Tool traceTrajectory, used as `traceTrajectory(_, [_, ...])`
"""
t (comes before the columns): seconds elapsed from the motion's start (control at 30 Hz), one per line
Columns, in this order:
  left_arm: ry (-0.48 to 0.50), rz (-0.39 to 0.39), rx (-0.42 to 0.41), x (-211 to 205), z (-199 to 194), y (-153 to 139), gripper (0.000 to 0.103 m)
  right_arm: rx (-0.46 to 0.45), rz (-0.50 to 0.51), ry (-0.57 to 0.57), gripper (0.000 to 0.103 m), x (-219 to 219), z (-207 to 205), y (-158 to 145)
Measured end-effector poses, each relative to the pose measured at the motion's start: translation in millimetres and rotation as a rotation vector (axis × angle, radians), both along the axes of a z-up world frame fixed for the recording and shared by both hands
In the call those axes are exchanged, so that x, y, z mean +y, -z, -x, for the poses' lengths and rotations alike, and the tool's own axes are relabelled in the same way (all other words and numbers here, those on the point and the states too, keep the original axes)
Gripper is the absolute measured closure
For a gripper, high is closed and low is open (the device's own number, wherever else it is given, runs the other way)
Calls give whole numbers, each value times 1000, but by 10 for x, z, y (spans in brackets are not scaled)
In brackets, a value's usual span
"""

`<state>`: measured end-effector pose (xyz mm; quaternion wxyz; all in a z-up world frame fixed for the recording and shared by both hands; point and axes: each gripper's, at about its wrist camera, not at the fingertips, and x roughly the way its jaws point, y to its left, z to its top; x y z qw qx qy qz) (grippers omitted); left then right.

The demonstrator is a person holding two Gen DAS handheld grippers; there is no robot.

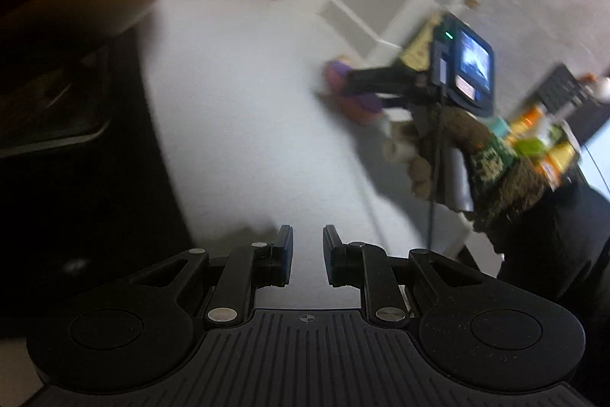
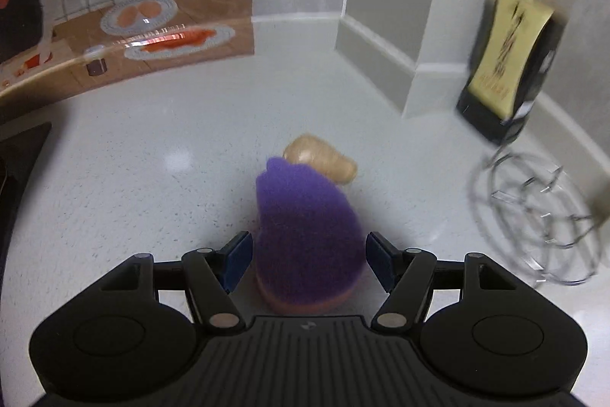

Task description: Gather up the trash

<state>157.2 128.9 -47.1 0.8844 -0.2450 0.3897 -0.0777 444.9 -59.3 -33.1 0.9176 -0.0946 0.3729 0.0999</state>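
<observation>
Sponge (image 2: 305, 239) collection is under way: the purple piece lies on the white desk (image 2: 152, 178) between the right gripper (image 2: 309, 260) fingers, which stand released, pads clear of its sides. Next they must clench on it. Left gripper (image 1: 308, 256) hovers apart, its fingers narrowly parted and empty.
</observation>
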Motion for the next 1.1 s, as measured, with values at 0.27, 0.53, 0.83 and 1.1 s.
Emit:
traceTrajectory(0.27, [-19,1,22,22,-77,29,83,12,-40,-42,37,-71,285,100])
traceTrajectory(0.53, [13,54,39,-16,-259,103,83,61,-106,-108,37,-207,1244,19])
traceTrajectory(0.83, [-11,44,15,26,-426,54,83,154,-270,-74,36,-270,1739,136])
traceTrajectory(1.1, [79,-10,-42,-288,-602,-62,83,3,-297,14,33,-731,1980,-181])
